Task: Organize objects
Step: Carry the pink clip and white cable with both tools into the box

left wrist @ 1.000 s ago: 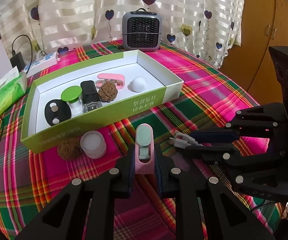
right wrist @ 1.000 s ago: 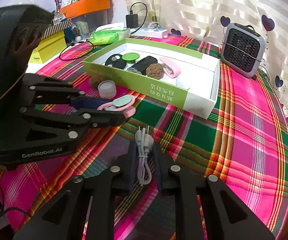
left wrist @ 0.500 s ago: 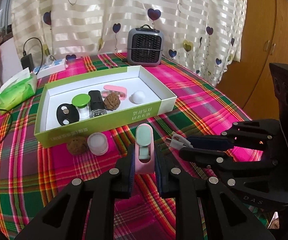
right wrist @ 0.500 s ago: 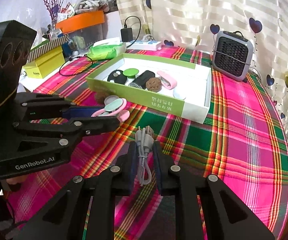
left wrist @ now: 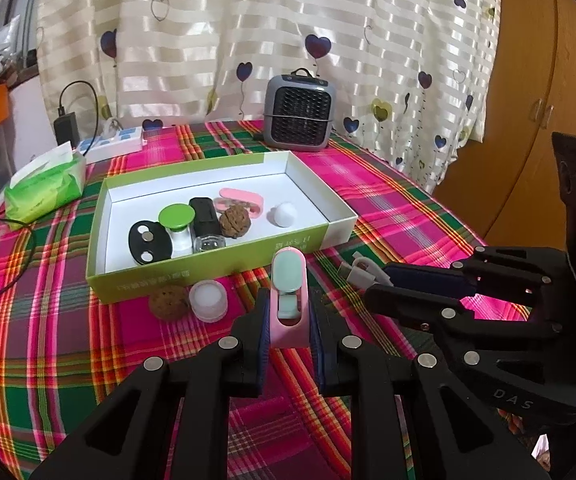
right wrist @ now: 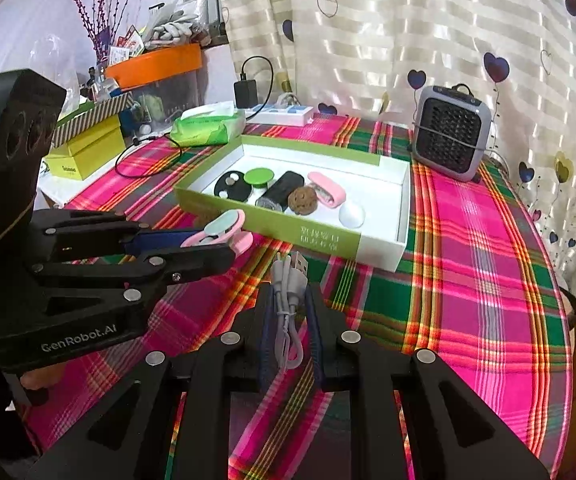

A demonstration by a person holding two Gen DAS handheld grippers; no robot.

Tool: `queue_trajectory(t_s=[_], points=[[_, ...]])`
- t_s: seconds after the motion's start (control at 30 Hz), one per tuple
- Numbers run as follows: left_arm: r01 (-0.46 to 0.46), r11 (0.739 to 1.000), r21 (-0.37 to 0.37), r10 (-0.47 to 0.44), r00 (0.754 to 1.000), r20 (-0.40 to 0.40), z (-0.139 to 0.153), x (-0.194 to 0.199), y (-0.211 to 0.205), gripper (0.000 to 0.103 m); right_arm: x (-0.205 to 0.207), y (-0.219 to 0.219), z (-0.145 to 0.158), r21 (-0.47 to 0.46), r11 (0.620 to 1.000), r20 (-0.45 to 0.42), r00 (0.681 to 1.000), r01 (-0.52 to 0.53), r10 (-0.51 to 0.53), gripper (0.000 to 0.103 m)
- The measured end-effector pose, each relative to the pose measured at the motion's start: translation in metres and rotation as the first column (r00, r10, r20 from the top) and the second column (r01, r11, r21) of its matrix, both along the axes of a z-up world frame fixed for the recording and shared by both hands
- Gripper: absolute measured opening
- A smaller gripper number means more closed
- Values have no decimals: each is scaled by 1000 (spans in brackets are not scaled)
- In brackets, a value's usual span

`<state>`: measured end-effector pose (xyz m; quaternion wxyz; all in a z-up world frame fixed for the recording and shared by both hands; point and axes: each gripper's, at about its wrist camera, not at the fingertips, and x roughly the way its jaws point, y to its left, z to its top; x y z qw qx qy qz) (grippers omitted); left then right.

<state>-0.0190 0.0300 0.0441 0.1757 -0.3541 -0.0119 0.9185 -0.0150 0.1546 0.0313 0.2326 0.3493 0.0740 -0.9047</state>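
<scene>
Pink clip (left wrist: pixel 288 304) sits clamped in my left gripper (left wrist: pixel 288 336), long axis toward 12 o'clock, mint end forward. Right gripper (right wrist: pixel 290 332) is pinched on a coiled white USB cable (right wrist: pixel 288 300), plug forward. Green box (left wrist: pixel 216 268) lies ahead at 12; brown ball (left wrist: pixel 169 302) and white jar (left wrist: pixel 208 301) at 10.

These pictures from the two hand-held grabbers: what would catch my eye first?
Probably the two black grippers in front: the left gripper clamps a pink and mint clip, the right gripper a coiled white USB cable. Behind them, on the bright plaid tablecloth, sits a green box holding small items, with a grey heater near the heart-print curtain.
</scene>
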Motion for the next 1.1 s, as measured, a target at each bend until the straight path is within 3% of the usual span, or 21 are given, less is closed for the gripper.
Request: queue_trajectory(t_s=[1.1], points=[[-70, 998, -4, 70, 997, -31, 18, -28, -10, 16, -36, -8, 21, -31, 1000, -52, 999, -3, 1, 17]])
